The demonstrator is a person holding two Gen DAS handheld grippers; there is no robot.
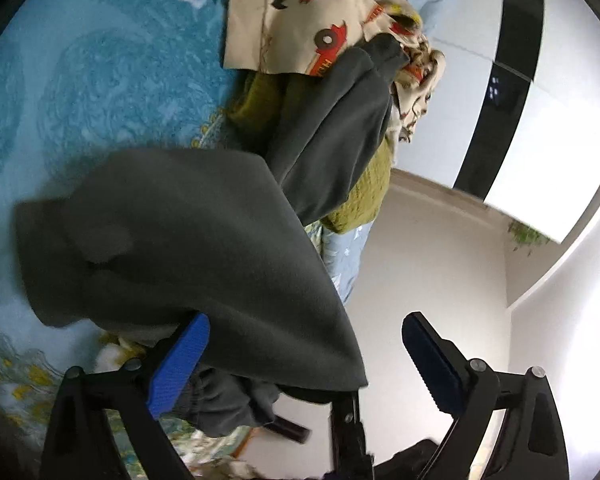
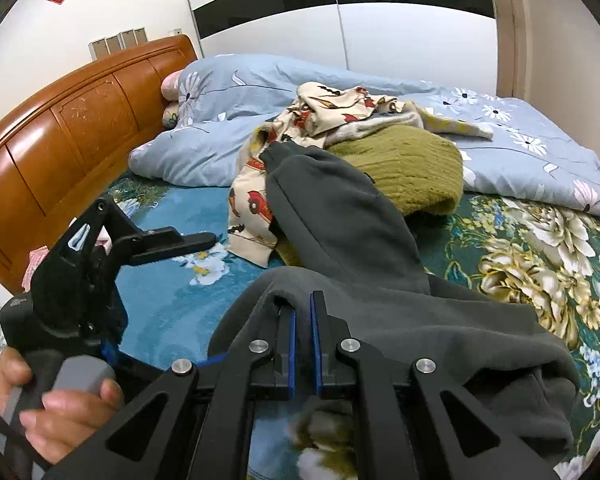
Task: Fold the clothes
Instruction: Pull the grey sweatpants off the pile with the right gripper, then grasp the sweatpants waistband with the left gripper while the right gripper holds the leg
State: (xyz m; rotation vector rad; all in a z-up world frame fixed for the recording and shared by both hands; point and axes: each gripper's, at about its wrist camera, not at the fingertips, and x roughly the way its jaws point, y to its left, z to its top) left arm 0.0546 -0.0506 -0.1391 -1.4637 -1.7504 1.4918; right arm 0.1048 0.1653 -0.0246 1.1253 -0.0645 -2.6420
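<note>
- The dark grey garment (image 2: 340, 216) is stretched across the blue flowered bedspread (image 2: 172, 300), its far end resting against the pile formed by the olive knit (image 2: 412, 168) and the cream car-print piece (image 2: 260, 200).
- A fold of the grey cloth is pinched in the right gripper (image 2: 303, 312), whose blue pads are pressed nearly together on it.
- The left gripper (image 1: 306, 344) is spread wide; grey cloth is draped over one blue pad (image 1: 180, 360), but nothing is pinched.
- The step in hand is judged to be pulling the garment free of the pile and laying it flat.
- A second edge or corner should be taken by the left gripper before any spreading is tried.
- The cloth should be drawn clear of the other clothes gently, so that they are not dragged along.
</note>
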